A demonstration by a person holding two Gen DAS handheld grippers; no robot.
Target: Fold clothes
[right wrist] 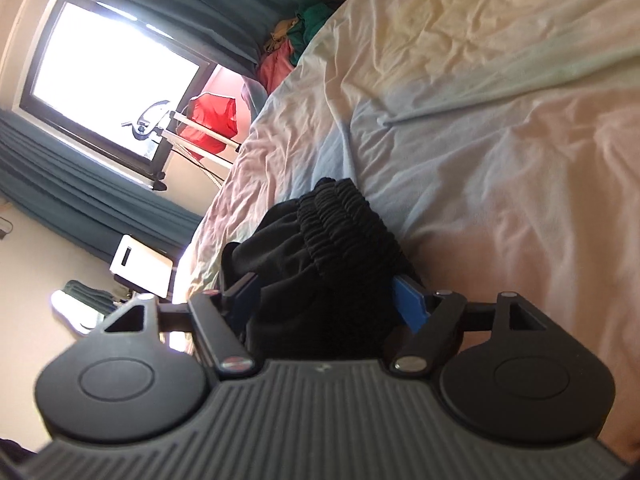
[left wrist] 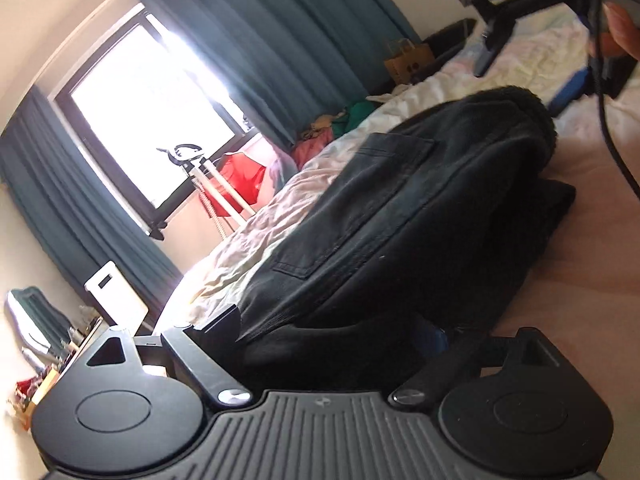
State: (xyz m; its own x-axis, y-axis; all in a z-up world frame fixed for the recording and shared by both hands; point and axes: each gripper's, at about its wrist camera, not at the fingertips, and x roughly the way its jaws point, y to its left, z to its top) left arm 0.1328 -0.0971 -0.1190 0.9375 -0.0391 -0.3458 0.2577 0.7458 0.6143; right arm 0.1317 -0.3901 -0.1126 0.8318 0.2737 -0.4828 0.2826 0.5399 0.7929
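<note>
Lying between both spread jaws: black garment [right wrist: 332, 248] | bed [right wrist: 500, 128] beneath

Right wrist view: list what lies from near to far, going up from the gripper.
Right gripper with bunched black garment between its blue-padded fingers → garment's ribbed elastic waistband → wrinkled pastel bedsheet → heap of green and pink clothes.

Daylight blows out the window [left wrist: 152, 112] (pure white glare), dark clothes lose detail, fisheye edges bend.
</note>
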